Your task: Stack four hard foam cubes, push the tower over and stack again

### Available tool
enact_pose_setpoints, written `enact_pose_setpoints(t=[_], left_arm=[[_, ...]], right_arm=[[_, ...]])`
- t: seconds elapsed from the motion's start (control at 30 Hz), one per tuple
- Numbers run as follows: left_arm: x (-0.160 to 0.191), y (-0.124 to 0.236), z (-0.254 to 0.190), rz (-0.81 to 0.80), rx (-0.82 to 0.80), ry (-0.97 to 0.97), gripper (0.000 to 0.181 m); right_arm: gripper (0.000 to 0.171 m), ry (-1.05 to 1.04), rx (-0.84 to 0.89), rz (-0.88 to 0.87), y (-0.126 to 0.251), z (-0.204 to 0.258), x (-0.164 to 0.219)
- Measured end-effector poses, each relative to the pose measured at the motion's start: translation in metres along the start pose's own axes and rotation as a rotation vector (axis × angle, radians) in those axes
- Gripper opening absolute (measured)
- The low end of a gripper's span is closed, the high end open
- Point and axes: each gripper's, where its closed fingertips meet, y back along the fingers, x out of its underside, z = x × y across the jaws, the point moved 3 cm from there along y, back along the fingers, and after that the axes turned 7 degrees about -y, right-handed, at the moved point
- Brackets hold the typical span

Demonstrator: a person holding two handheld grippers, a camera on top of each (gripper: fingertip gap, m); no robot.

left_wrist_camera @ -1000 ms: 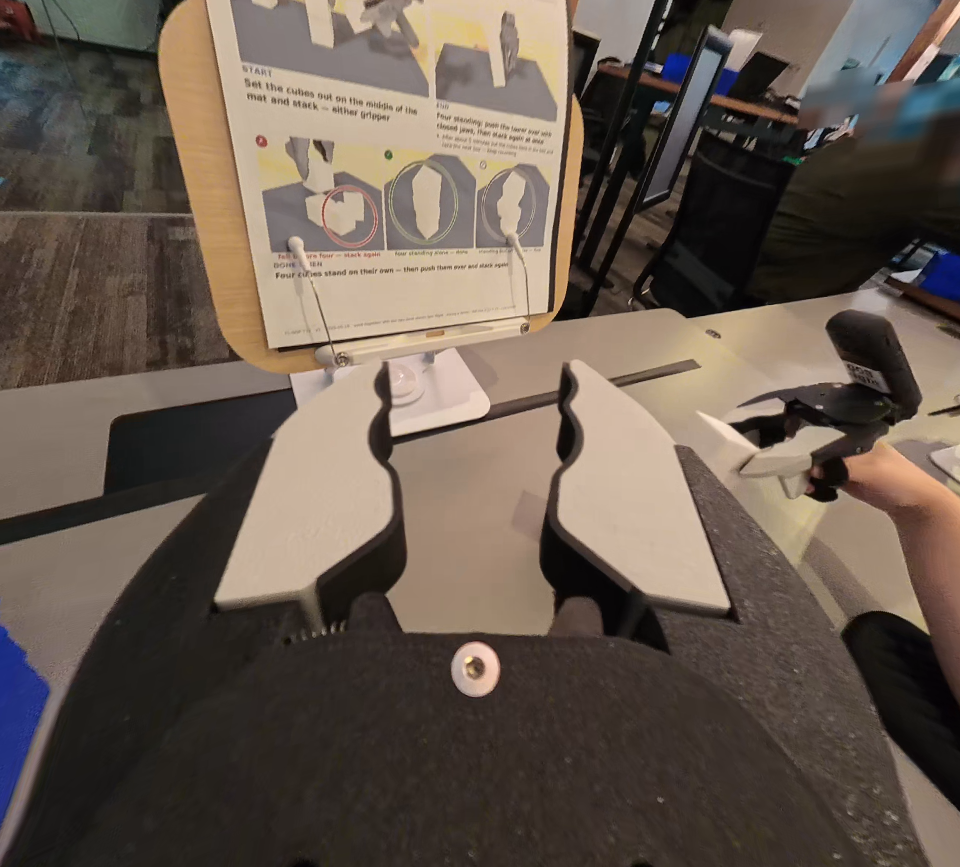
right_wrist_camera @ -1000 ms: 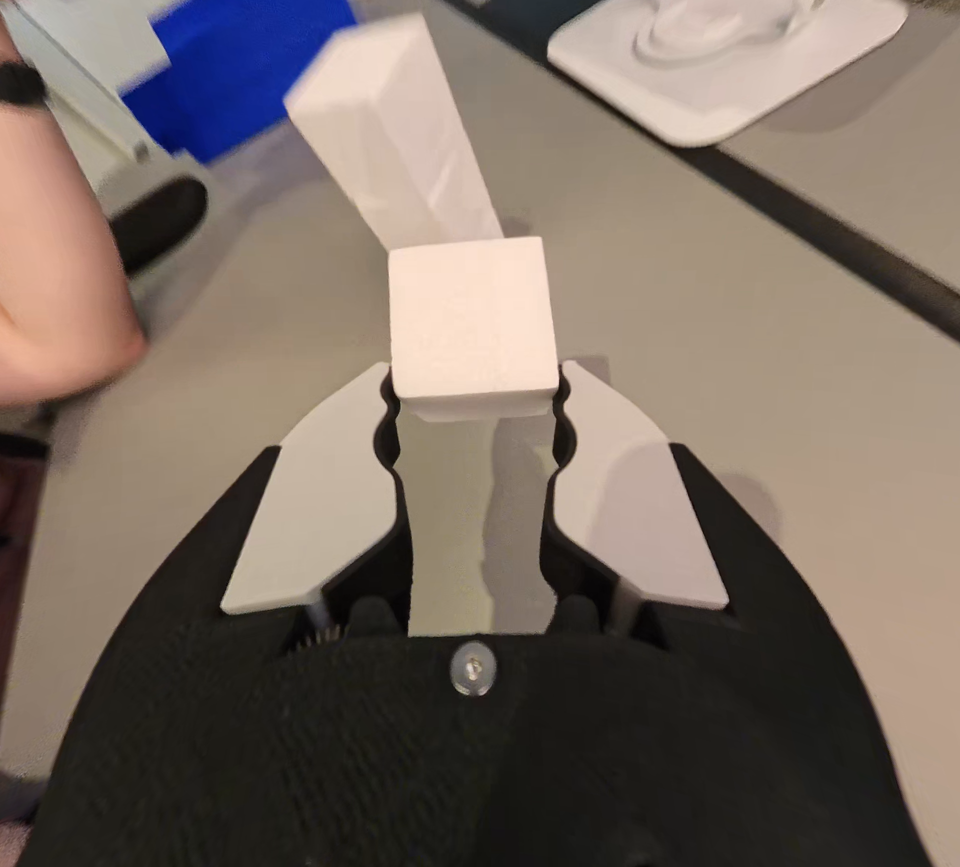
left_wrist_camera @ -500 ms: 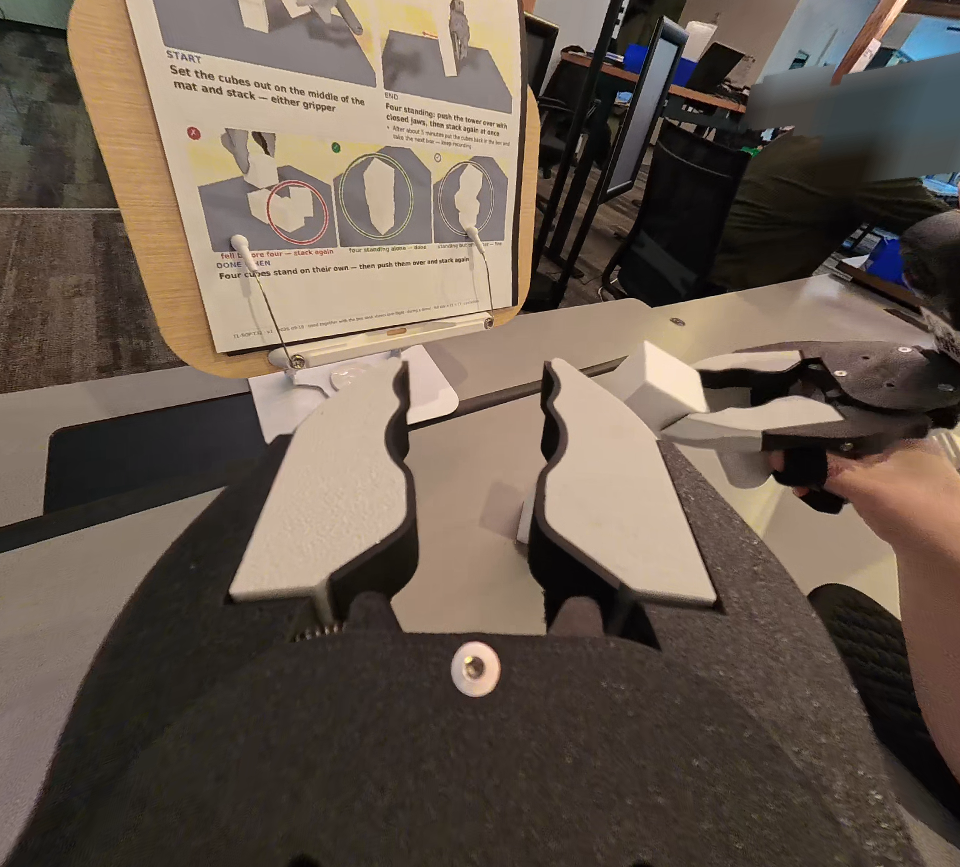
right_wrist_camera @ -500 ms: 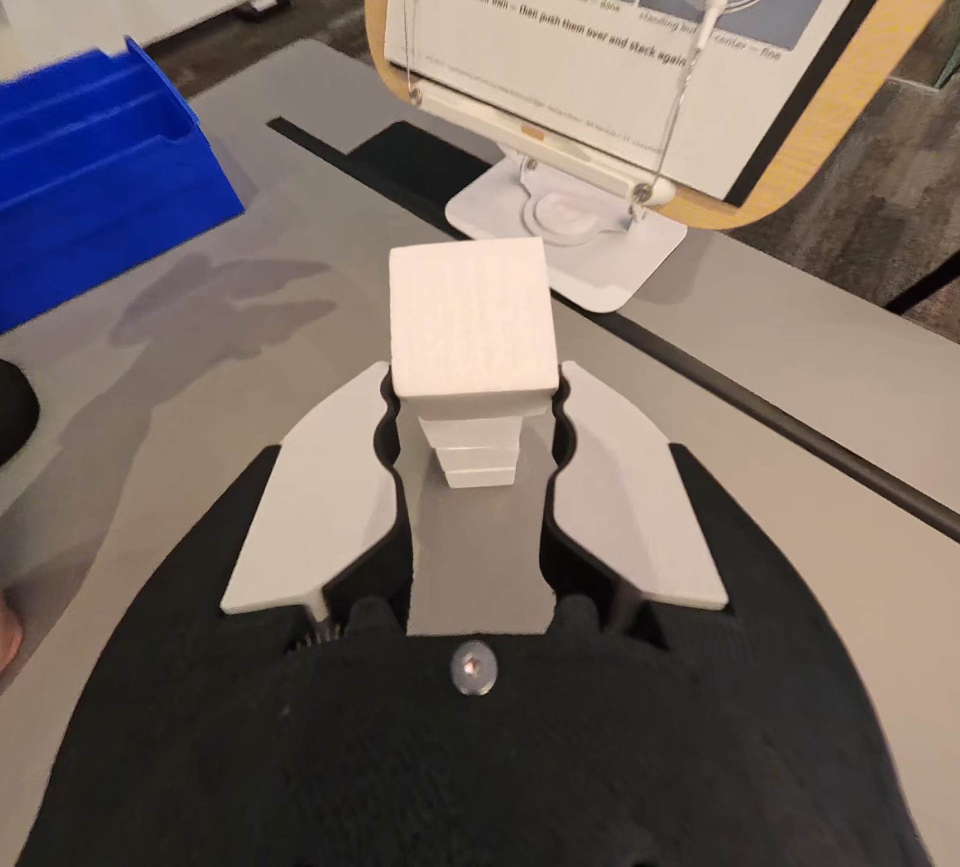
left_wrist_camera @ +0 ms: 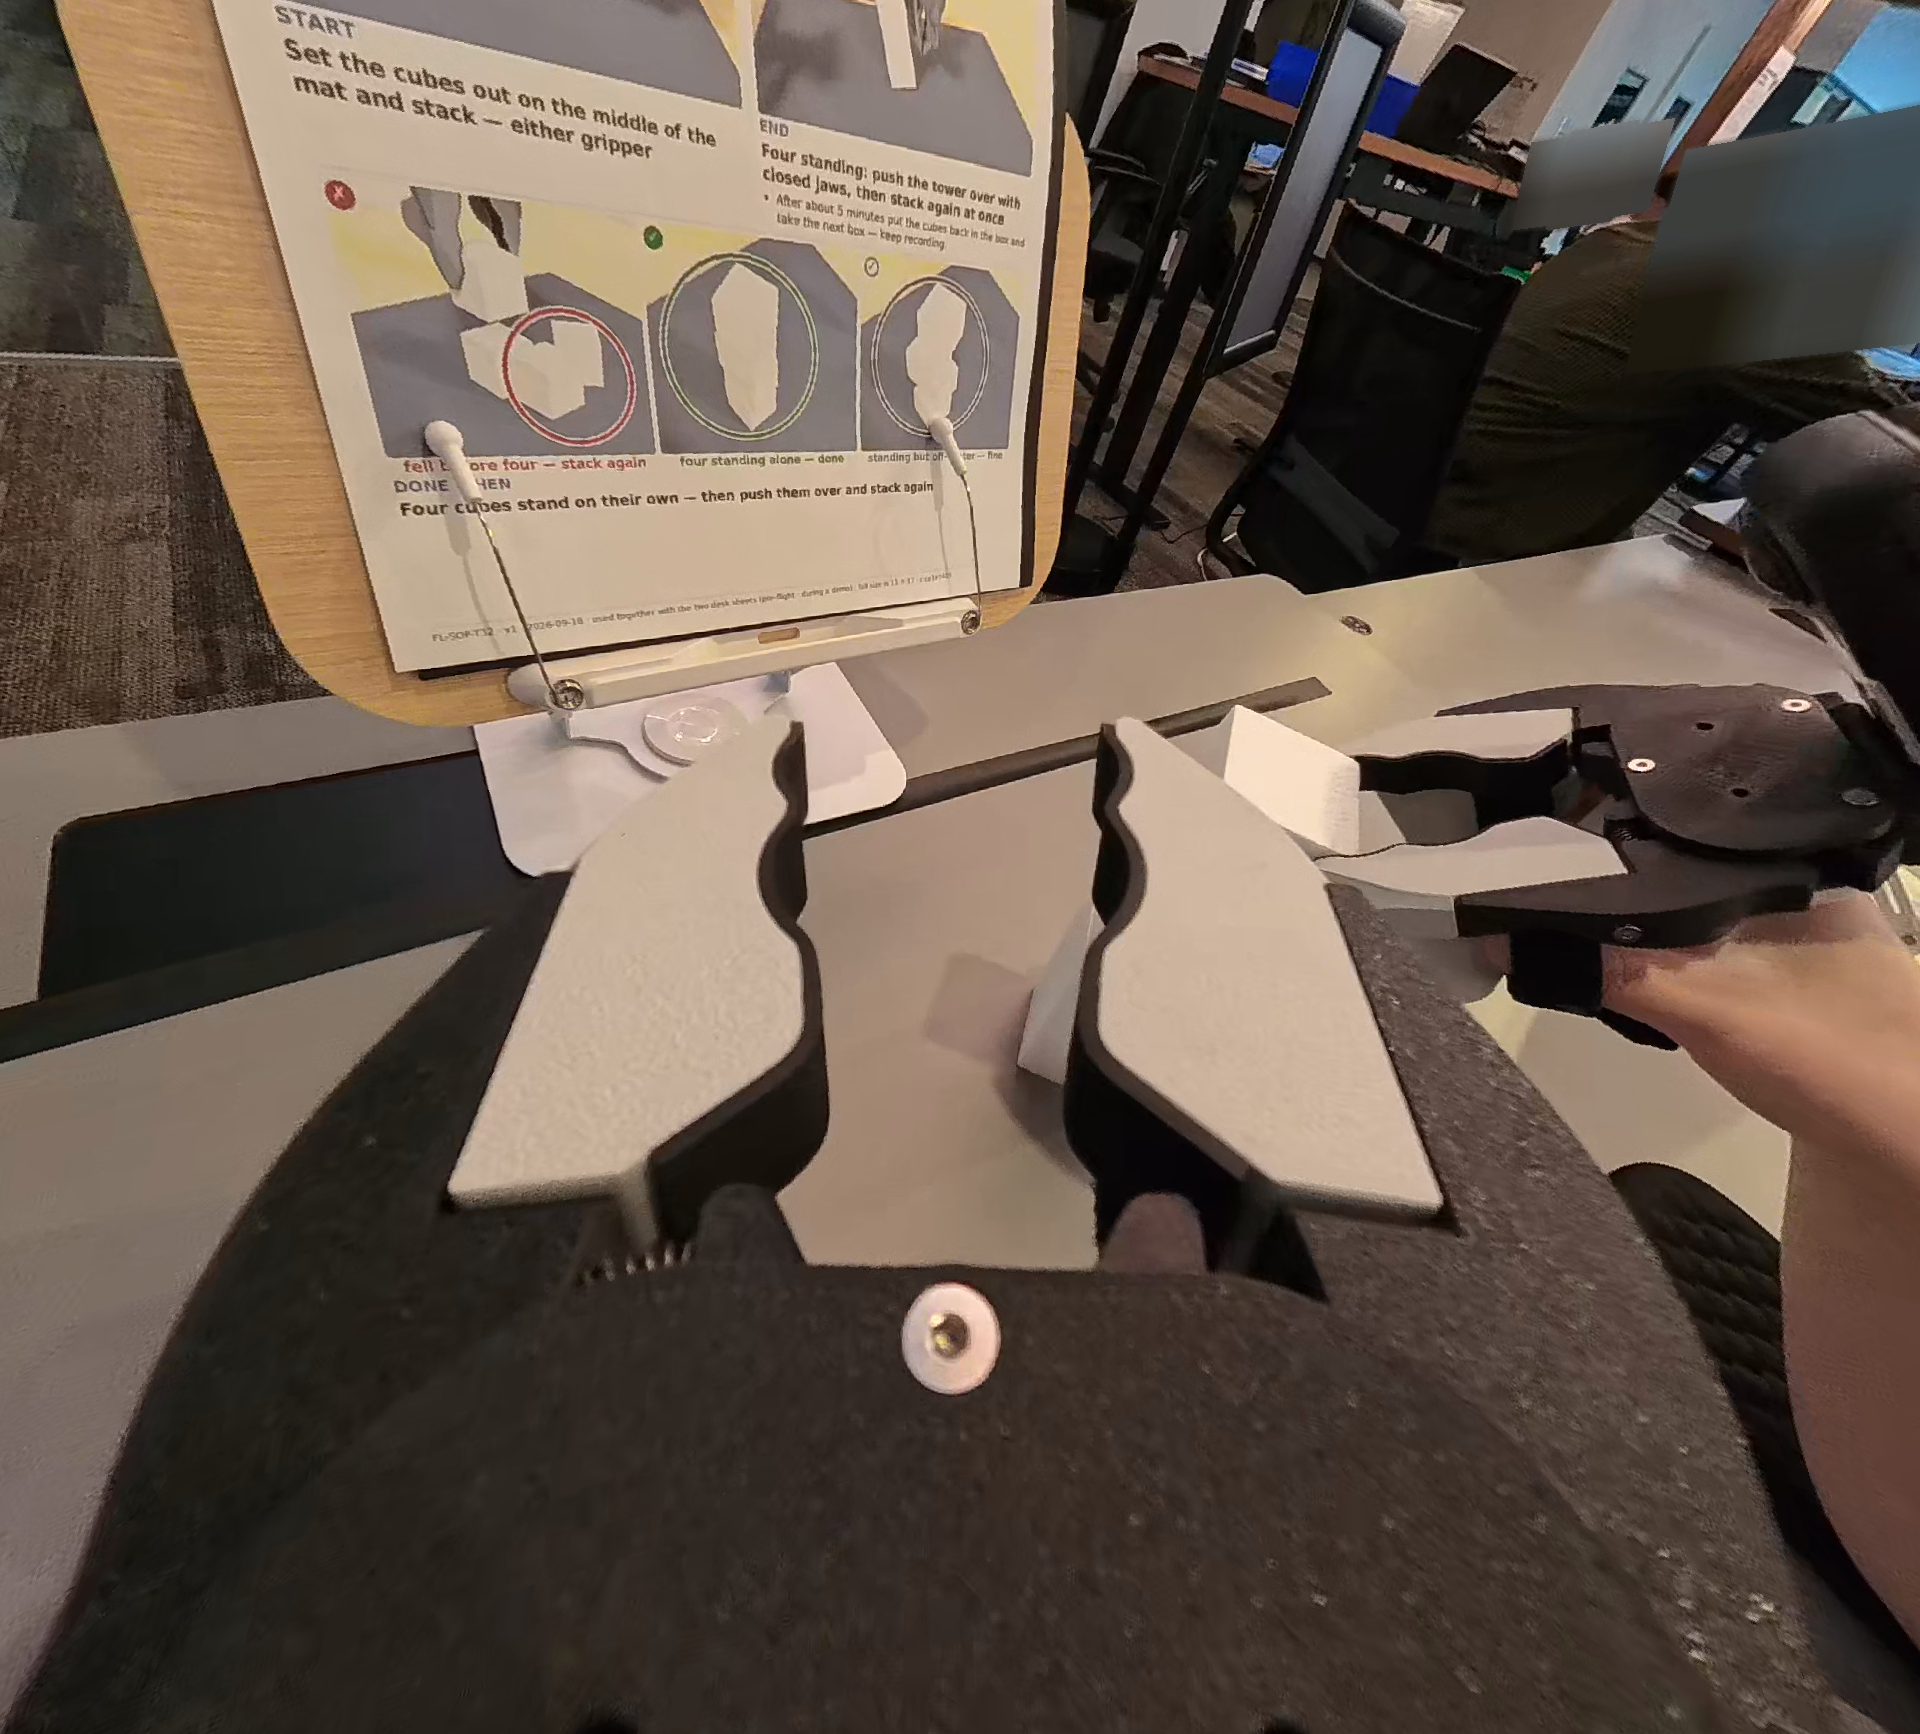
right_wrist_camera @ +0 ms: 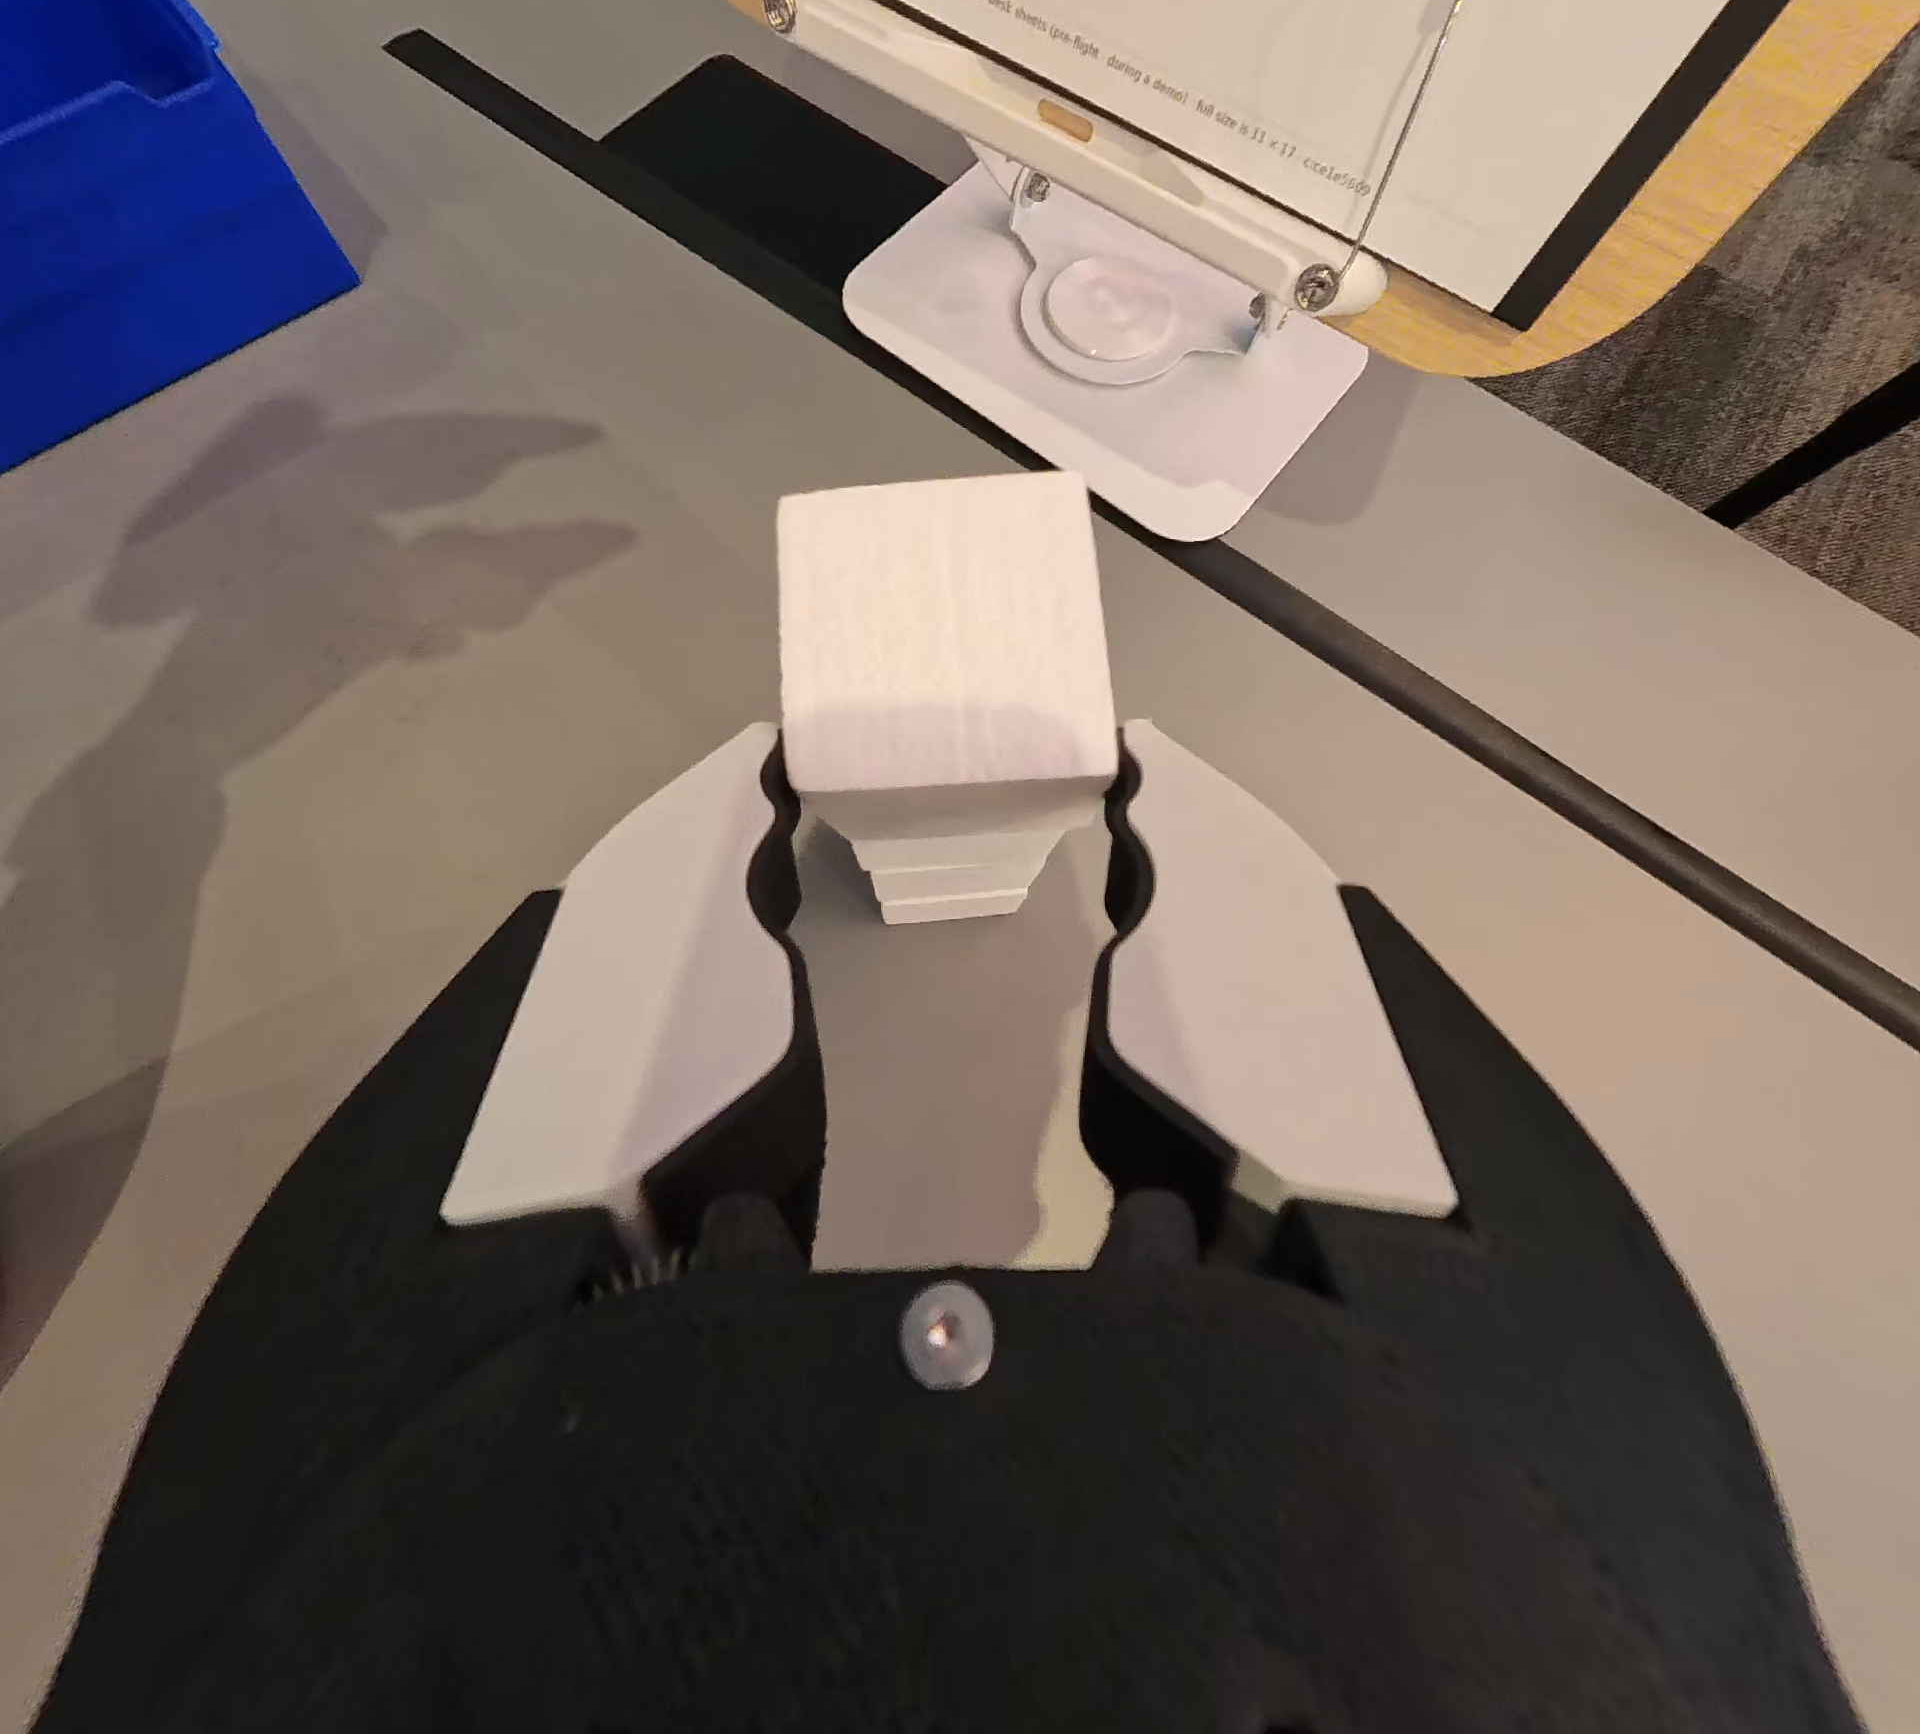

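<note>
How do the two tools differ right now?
The right tool is shut on a white foam cube directly above the stack; the left tool is open and holds nothing. The right one points down at the stack; the left sits beside it. Both have grey fingers on black bodies.

The left claw's [left_wrist_camera: 948,863] right finger [left_wrist_camera: 1226,967] hides most of the stacked cubes [left_wrist_camera: 1055,1009]; only a white sliver shows beside it. From above, the top cube [right_wrist_camera: 940,635] covers the ones beneath, leaving thin stepped edges [right_wrist_camera: 951,869], so whether it rests on them or hangs just above cannot be told. The instruction sheet [left_wrist_camera: 644,230] is cut off by the top edge in both views. The blue bin [right_wrist_camera: 125,126] at the desk's [right_wrist_camera: 416,396] left edge runs out of frame. A grey patch [left_wrist_camera: 1766,230] overlays the seated person [left_wrist_camera: 1579,396].
</note>
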Motion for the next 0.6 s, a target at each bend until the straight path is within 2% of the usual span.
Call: enact_pose_setpoints(t=[0.43, 0.6], left_arm=[[0.001, 0.002, 0.003, 0.005, -0.009, 0.012, 0.053], [0.002, 0.003, 0.004, 0.009, -0.008, 0.018, 0.054]], right_arm=[[0.059, 0.032, 0.025, -0.008, -0.006, 0.002, -0.001], [0.074, 0.067, -0.018, -0.045, 0.006, 0.000, -0.005]])
